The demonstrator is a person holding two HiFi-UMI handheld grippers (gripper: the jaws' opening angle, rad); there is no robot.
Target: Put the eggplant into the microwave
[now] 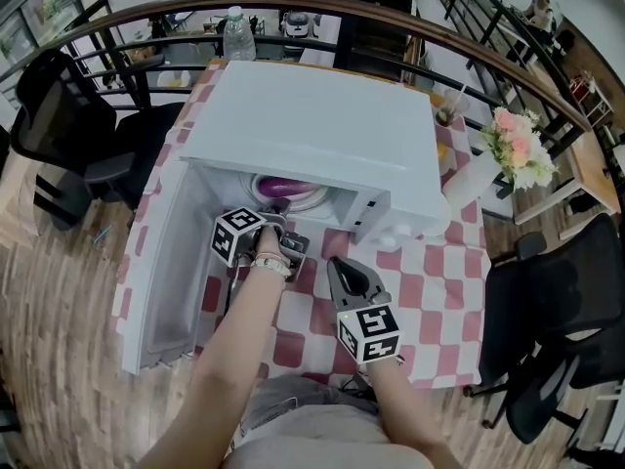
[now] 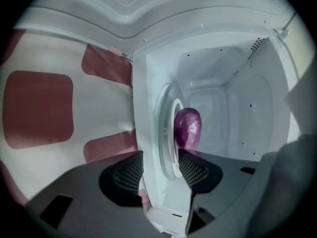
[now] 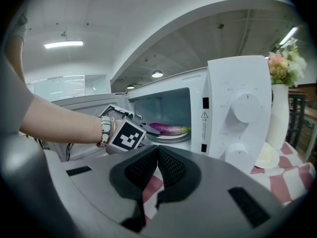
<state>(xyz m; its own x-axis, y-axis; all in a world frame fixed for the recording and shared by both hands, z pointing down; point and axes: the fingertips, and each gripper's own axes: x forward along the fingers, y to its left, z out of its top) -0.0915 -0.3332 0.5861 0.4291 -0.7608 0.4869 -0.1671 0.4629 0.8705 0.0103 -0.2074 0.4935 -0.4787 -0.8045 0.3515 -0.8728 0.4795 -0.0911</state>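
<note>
The left forearm reaches forward from the bottom of the head view to the mouth of the microwave, wrist straight, with the left tool tipped slightly downward at the sill of the opening. Its jaws stand released and wide apart. In the left gripper view they frame the front lip of the cavity and the rim of the round plate, and the pads press on nothing. The eggplant lies just past them on that plate, inside the microwave and free of the tool; from the right gripper view it rests lengthwise, purple with a green end.

The right arm is bent short and close to the body. The right tool hovers low over the checked table in front of the microwave's control panel, pointing at the oven, with its jaws clenched together and nothing between them.

The microwave door is swung fully out on the person's left, forming a wall beside the left forearm, while the panel's edge closes off the opening on the other side — the left tool sits between the two. The open strip of table between door and right tool is bare cloth. A vase of flowers stands near the table's right edge, well apart from both tools, and a water bottle stands behind the oven.
</note>
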